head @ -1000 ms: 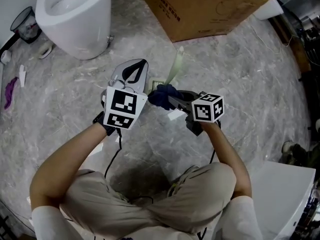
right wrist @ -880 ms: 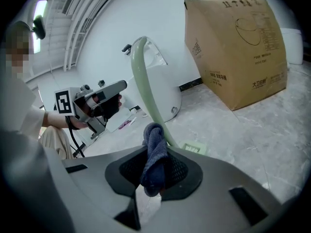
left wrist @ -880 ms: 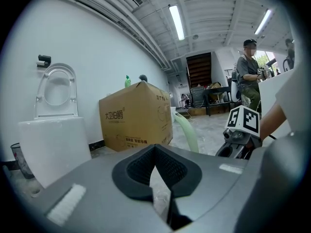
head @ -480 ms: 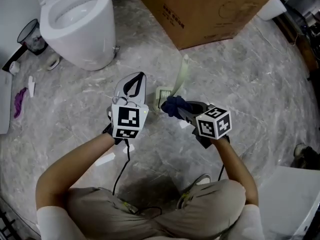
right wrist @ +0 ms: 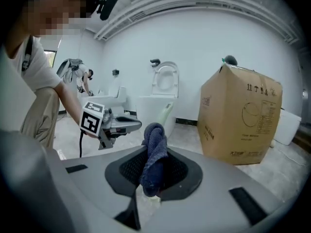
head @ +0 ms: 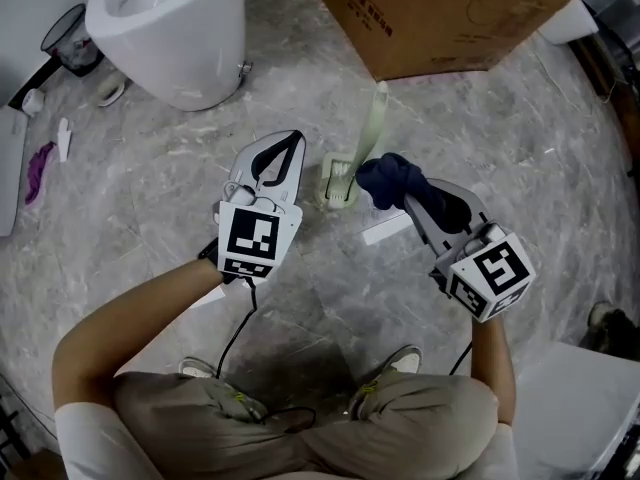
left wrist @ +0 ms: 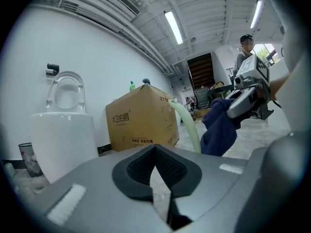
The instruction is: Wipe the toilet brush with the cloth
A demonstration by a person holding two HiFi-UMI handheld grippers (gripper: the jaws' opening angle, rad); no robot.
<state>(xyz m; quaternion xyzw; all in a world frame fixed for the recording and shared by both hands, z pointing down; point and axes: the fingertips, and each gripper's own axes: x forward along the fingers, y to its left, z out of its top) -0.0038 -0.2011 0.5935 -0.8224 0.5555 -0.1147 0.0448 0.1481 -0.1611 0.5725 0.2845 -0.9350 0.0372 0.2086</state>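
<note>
Bright, even light came from ceiling strip lamps [left wrist: 173, 27]; a soft shadow lay on the floor [head: 150, 218] beneath the person [head: 300, 428]; both gripper views bowed strongly, with black corners; the left gripper [left wrist: 155, 148] blurred nearest the lens.

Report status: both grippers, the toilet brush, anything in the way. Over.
Left gripper shut, empty. Right gripper shut on cloth. Toilet brush standing on floor, cloth beside it. Nothing between.

cloth [head: 392, 180]: navy | toilet brush [head: 372, 133]: pale green | toilet [head: 190, 38]: white | box [head: 450, 18]: brown | floor [head: 140, 188]: grey, veined
</note>
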